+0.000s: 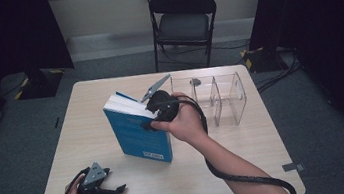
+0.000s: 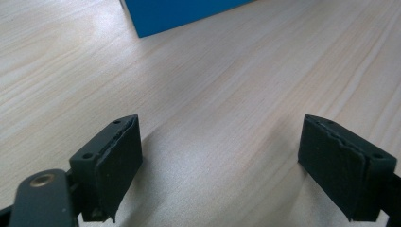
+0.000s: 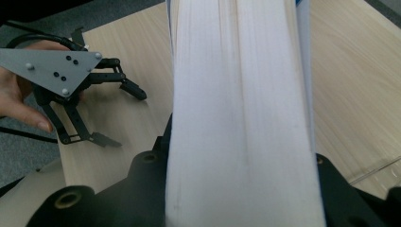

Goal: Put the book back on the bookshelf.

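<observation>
One blue book (image 1: 137, 132) stands upright on the bench (image 1: 247, 147), just left of the clear rack (image 1: 223, 98), the right gripper (image 1: 155, 117) fingers clamped on its pages. We keep it vertical; the left gripper (image 1: 114, 191) rests wide, empty.

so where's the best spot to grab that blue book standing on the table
Probably across its thickness at the top page edge, coming from above. The blue book stands upright, so only that narrow edge fits between jaws. The right gripper already clamps it there, covers between its jaws.
</observation>
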Demonstrator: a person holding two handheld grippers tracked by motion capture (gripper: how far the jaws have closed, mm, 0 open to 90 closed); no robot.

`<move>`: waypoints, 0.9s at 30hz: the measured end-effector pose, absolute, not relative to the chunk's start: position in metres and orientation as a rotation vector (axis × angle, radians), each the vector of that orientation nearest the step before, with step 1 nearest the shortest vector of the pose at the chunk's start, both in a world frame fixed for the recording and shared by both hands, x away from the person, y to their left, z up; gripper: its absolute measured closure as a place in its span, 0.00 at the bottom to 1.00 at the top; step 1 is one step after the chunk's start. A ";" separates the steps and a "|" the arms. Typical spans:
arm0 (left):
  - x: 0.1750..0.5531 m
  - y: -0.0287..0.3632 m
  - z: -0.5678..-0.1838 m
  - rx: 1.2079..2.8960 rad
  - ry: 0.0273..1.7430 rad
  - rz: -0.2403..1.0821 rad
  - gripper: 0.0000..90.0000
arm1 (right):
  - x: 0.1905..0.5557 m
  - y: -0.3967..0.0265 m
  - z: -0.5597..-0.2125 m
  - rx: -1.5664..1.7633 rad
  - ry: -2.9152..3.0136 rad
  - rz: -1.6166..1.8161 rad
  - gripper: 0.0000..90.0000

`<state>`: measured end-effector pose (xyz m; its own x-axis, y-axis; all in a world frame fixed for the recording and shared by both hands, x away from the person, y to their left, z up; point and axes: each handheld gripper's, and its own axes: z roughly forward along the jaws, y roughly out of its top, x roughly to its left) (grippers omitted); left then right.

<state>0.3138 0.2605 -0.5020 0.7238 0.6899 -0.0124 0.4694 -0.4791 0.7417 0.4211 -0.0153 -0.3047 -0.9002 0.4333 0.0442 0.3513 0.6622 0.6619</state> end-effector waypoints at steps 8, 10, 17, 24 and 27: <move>0.314 0.261 -0.502 2.172 0.864 0.379 0.15 | 0.417 -0.020 -0.299 0.646 2.756 1.045 0.69; 0.314 0.261 -0.502 2.172 0.863 0.378 0.15 | 0.416 -0.022 -0.297 0.644 2.758 1.041 0.69; 0.314 0.261 -0.502 2.171 0.864 0.378 0.15 | 0.412 -0.031 -0.293 0.661 2.759 1.055 0.70; 0.314 0.261 -0.502 2.173 0.861 0.380 0.15 | 0.409 -0.040 -0.288 0.653 2.755 1.068 0.70; 0.314 0.261 -0.502 2.174 0.861 0.383 0.15 | 0.409 -0.045 -0.286 0.653 2.752 1.070 0.70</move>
<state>0.3145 0.2611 -0.5016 0.7286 0.6849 0.0011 0.4596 -0.4901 0.7407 0.4090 -0.0453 -0.2857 -0.9001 0.4333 0.0456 0.3503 0.6574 0.6671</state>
